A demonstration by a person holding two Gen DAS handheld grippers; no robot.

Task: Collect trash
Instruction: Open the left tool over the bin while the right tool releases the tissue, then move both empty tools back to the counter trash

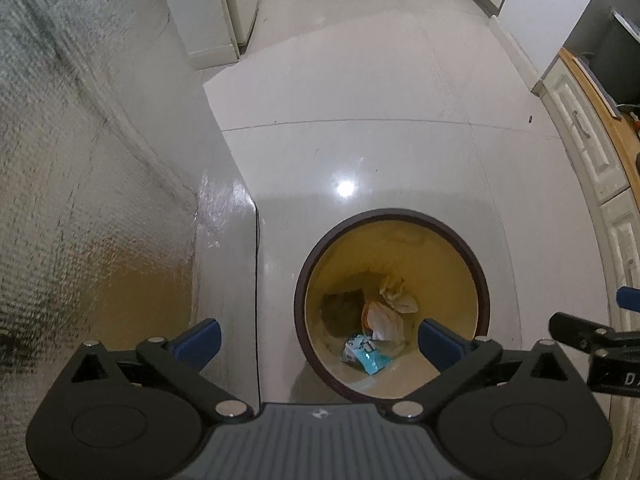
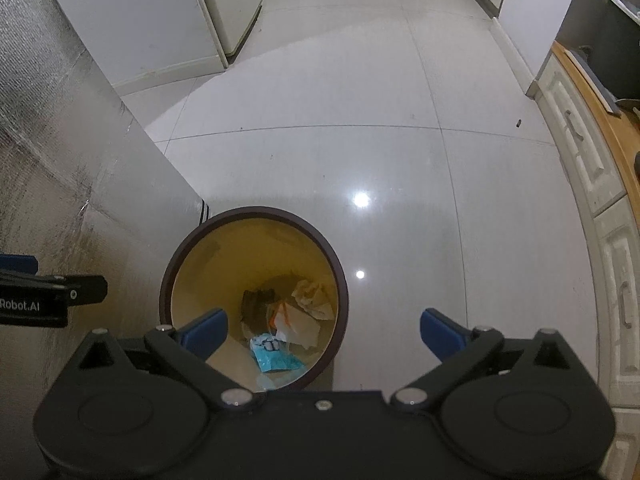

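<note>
I held both tools over the round bin (image 1: 394, 216), which stood on the pale tiled floor (image 1: 360, 80) with its dark rim and yellow inner wall showing. In the left wrist view the bin sat at lower centre, right of the silvery textured panel (image 1: 80, 160) that filled the left side of the frame. My left gripper (image 1: 318, 340) was spread wide with nothing between its 2 blue fingertips (image 1: 200, 338); the right-hand one overlapped the bin's mouth in the picture.

In the right wrist view the bin (image 2: 256, 211) lay at lower left of centre. My right gripper (image 2: 323, 334) was likewise released and empty, its left blue fingertip (image 2: 206, 330) showing over the bin's opening and the other over bare floor.

The trash lay at the bottom of the bin: a light blue wrapper (image 1: 366, 354) nearest the lower edge, a white and orange packet (image 1: 382, 318) above it, crumpled beige paper (image 1: 396, 290) higher still, and a dark patch (image 1: 344, 310) to the left, possibly a dark scrap or only shadow. A cream cabinet (image 2: 588, 152) with a wooden top ran down the right edge.
</note>
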